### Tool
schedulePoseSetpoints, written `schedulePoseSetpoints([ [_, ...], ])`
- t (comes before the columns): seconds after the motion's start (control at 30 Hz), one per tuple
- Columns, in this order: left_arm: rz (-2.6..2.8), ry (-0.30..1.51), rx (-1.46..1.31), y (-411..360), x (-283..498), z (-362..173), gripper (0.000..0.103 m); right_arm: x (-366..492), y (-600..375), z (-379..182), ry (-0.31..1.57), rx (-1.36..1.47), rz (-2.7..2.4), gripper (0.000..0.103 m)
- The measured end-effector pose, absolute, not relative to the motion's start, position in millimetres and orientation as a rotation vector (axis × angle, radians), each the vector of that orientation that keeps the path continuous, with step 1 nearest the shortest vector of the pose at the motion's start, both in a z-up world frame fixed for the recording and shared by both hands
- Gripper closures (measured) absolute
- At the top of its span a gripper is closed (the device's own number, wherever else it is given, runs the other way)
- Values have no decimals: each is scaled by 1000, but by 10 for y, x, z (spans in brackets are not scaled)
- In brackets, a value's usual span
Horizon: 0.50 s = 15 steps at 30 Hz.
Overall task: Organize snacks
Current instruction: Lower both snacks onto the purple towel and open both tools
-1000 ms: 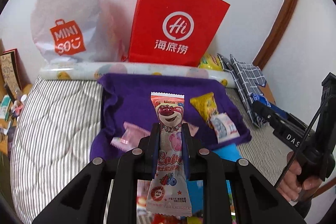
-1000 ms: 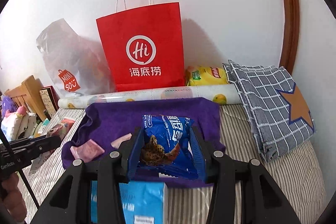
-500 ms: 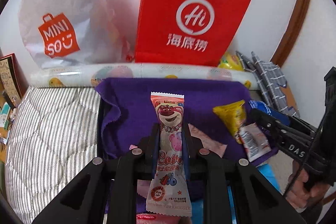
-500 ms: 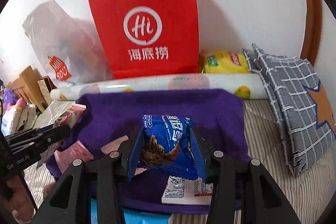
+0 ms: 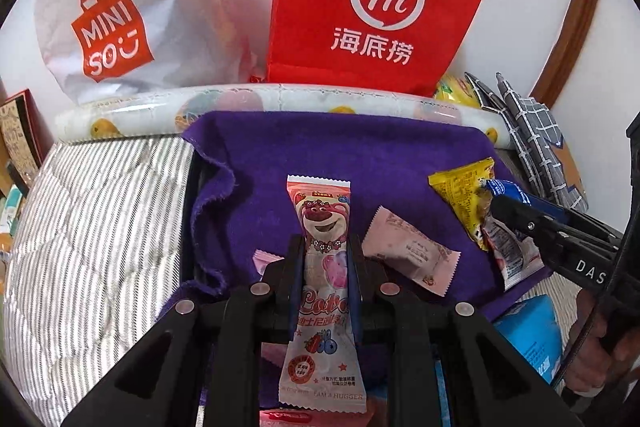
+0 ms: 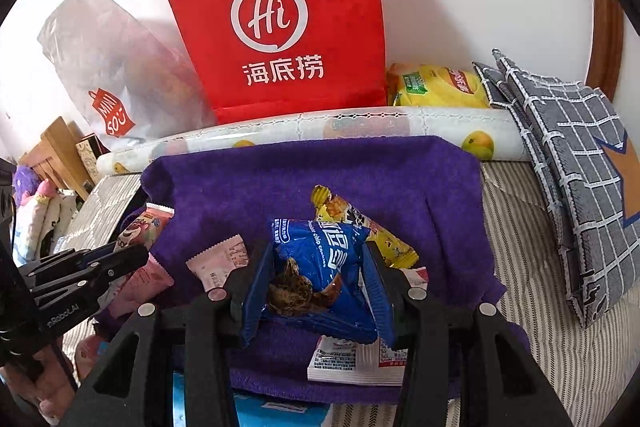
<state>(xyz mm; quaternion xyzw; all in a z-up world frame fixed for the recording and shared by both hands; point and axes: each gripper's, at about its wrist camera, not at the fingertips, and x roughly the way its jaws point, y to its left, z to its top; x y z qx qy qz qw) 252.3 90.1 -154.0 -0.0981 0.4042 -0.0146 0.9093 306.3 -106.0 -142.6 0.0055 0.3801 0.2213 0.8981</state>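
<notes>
Your left claw [image 5: 324, 255] was pinching the pink bear-print snack stick [image 5: 322, 267] across its middle, jaws pressed in on both long edges, with the packet's sealed top end poking out ahead over the purple towel [image 5: 320, 147]. Your right claw [image 6: 316, 267] was clamped on the blue cookie packet [image 6: 316, 267], squeezing its sides so the film puckered between the jaws, also over the towel and toward its near edge. Both packets looked light and soft: thin glossy film that crumples, probably slippery, and the cookie inside the blue one was likely brittle, so a hard squeeze risked crushing it. The crimped end seals or the flat edges seemed the safer place to hold; the stick's mid-body grip looked steady enough for so light a thing. On the towel lay a pale pink wrapper [image 5: 408, 251] just right of the stick, and a yellow packet [image 6: 360, 227] just beyond the blue one, with a white-labelled packet [image 6: 356, 359] nearer you. The red paper bag [image 6: 280, 19] stood at the far side against the wall, beyond a printed roll [image 6: 360, 127], on the striped bed [image 5: 100, 227].
</notes>
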Motion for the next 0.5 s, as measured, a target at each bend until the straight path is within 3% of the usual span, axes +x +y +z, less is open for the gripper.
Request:
schedulePoseSetpoints([
  [0.5,-52,838,-218,875,2497,-1542,83,3058,-1125,-1419,777,64,457,51],
])
